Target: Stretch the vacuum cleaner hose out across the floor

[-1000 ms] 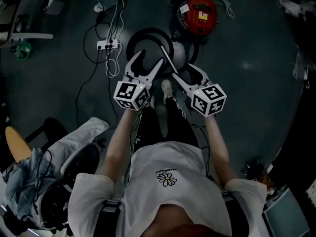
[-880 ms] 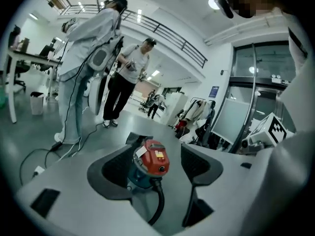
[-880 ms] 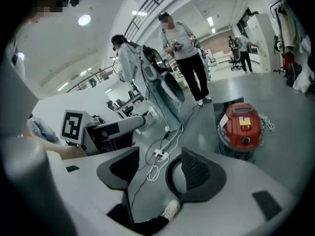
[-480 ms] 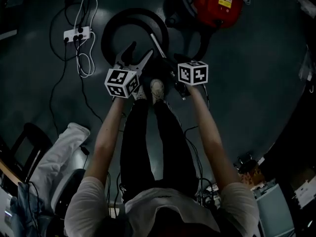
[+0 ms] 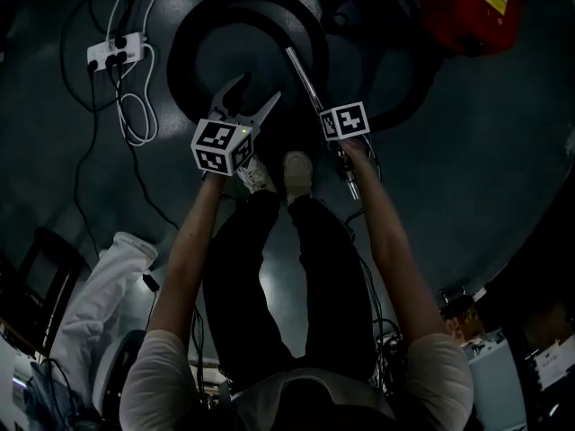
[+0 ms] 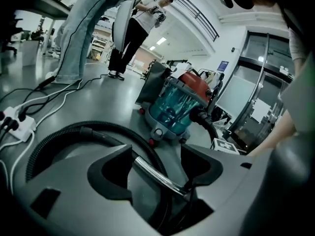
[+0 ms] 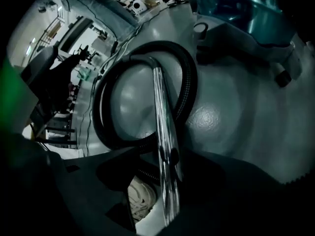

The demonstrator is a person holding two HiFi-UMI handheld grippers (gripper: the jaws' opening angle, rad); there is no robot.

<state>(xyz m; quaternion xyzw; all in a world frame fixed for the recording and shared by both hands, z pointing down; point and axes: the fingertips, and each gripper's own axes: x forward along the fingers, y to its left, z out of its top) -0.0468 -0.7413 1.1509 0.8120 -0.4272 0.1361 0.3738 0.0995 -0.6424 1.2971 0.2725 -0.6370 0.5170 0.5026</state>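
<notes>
The black vacuum hose (image 5: 182, 54) lies in a coil on the floor and runs to the red vacuum cleaner (image 5: 469, 9). A chrome tube (image 5: 303, 77) on the hose's end crosses the coil. My left gripper (image 5: 255, 92) hangs open just above the coil's near edge, holding nothing. In the left gripper view the hose (image 6: 55, 135) and tube (image 6: 153, 172) pass beyond the left gripper (image 6: 157, 167). My right gripper (image 5: 336, 145) is low over the tube. In the right gripper view the tube (image 7: 164, 117) runs between the jaws of the right gripper (image 7: 165, 181), with a gap at its left side.
A white power strip (image 5: 115, 50) with looping cables (image 5: 135, 115) lies left of the coil. The person's shoes (image 5: 271, 171) stand just behind the grippers. A chair with a pale garment (image 5: 97, 287) is at the lower left. Other people (image 6: 139, 19) stand far off.
The person has bent down toward the floor. Both grippers have dropped toward the coil, and the right one has come over the chrome tube. The hose lies as before.
</notes>
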